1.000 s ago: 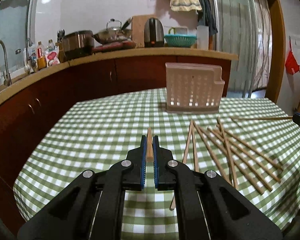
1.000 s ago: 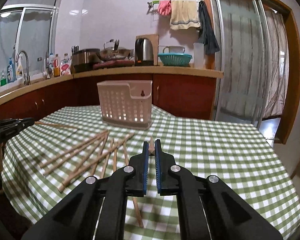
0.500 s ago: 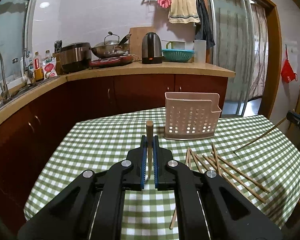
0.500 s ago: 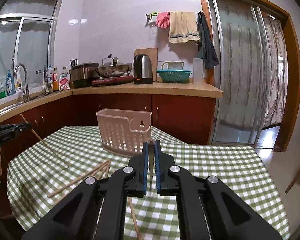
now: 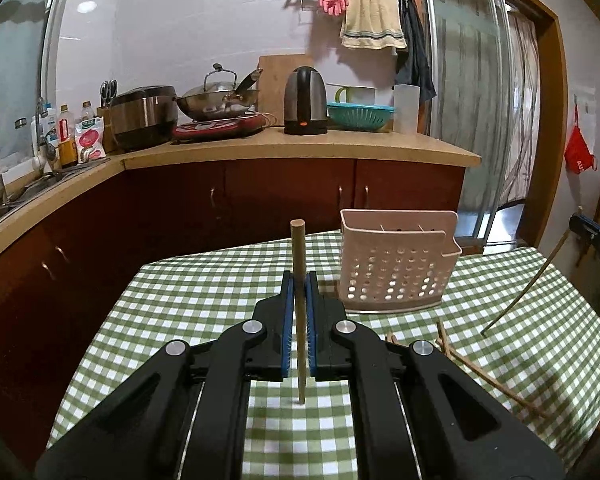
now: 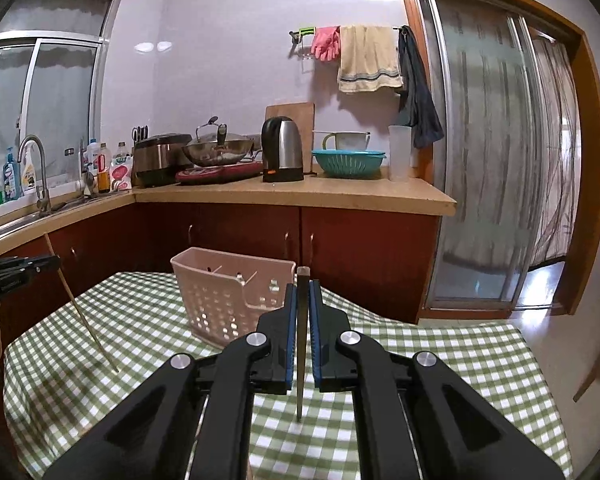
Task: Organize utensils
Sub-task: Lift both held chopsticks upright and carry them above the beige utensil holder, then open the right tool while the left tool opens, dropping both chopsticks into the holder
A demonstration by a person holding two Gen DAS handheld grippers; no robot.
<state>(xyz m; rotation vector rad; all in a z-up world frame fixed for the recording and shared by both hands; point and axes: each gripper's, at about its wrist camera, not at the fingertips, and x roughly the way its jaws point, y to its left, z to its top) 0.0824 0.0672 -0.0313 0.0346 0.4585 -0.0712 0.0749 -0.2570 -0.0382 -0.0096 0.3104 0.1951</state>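
Above the checked table (image 5: 188, 300), in the left wrist view, the left tool (image 5: 299, 280) is clamping one chopstick (image 5: 298, 264) upright, its tip hanging clear of the cloth. The pink basket (image 5: 396, 264) is standing ahead and to the right, and loose chopsticks (image 5: 484, 372) are lying on the cloth at the right. Since the stick is being pinched along a narrow stretch only, it is at risk of pivoting or slipping out during the carry. At the far right edge the right tool (image 5: 592, 236) is holding a slanted stick.

Over the same table, in the right wrist view, the right tool (image 6: 302, 292) is gripping its own chopstick (image 6: 301, 320) upright, with the basket (image 6: 220, 300) just beyond. The left tool (image 6: 24, 270) is showing at the left edge. Both sticks are probably heading for one narrow basket, so the tools could be crowding each other, or a tip could be catching the rim and tipping the light basket.
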